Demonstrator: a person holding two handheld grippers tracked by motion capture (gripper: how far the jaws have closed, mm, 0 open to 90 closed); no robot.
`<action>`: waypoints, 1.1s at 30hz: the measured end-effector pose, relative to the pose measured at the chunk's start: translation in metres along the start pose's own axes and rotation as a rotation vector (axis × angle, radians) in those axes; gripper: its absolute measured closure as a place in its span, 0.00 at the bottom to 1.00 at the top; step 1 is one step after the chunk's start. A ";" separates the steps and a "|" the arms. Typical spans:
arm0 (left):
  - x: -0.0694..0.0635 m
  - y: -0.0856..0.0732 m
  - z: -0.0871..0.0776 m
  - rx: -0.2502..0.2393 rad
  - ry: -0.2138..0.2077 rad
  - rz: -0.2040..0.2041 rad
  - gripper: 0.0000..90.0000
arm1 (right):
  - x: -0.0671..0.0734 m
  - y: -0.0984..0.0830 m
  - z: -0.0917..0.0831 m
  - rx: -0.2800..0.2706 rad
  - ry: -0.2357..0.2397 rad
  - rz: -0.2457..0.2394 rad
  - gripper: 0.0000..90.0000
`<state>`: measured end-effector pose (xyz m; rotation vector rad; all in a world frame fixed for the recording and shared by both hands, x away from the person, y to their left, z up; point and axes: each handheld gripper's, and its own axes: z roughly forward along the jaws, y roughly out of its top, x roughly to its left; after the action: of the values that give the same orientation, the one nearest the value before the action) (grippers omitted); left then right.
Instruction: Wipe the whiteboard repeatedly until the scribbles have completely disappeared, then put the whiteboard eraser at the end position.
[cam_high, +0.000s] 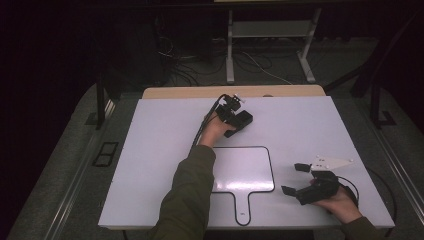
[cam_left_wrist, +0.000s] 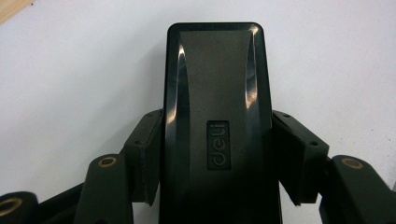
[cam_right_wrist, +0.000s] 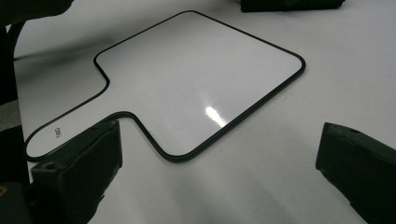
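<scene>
Forearm in an olive sleeve (cam_high: 187, 192) is reaching up the white table (cam_high: 150, 165) from the bottom edge, carrying the left gripper (cam_high: 239, 120) toward the far middle of the tabletop. Its jaws are pressing on both long sides of a black whiteboard eraser (cam_left_wrist: 217, 116), which is sitting flat between them; in the left gripper view the eraser is running straight up the centre, a small embossed logo on its top, the white surface lying all around it. Just nearer the person, a handled whiteboard (cam_high: 243, 170) with a thin black rim is lying flat on the table, its handle pointing at the near edge. Farther right, the right gripper (cam_high: 295, 178) is resting low near the table's near right corner, its jaws standing wide apart and gripping nothing, aimed at the whiteboard's handle.
</scene>
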<state>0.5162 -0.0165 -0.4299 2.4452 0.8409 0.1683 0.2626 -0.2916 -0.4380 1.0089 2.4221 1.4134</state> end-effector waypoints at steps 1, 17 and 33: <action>0.000 0.000 0.000 -0.005 0.001 0.008 0.43 | 0.000 0.000 0.000 0.001 0.000 -0.001 0.00; 0.004 -0.002 -0.030 -0.151 -0.031 -0.006 0.23 | -0.001 0.000 0.001 0.001 -0.003 0.001 0.00; -0.009 -0.016 -0.060 -0.228 -0.033 0.015 0.10 | -0.001 -0.001 0.001 0.006 -0.004 0.001 0.00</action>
<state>0.4837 0.0160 -0.3875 2.2352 0.7453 0.2164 0.2636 -0.2924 -0.4392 1.0131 2.4251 1.4031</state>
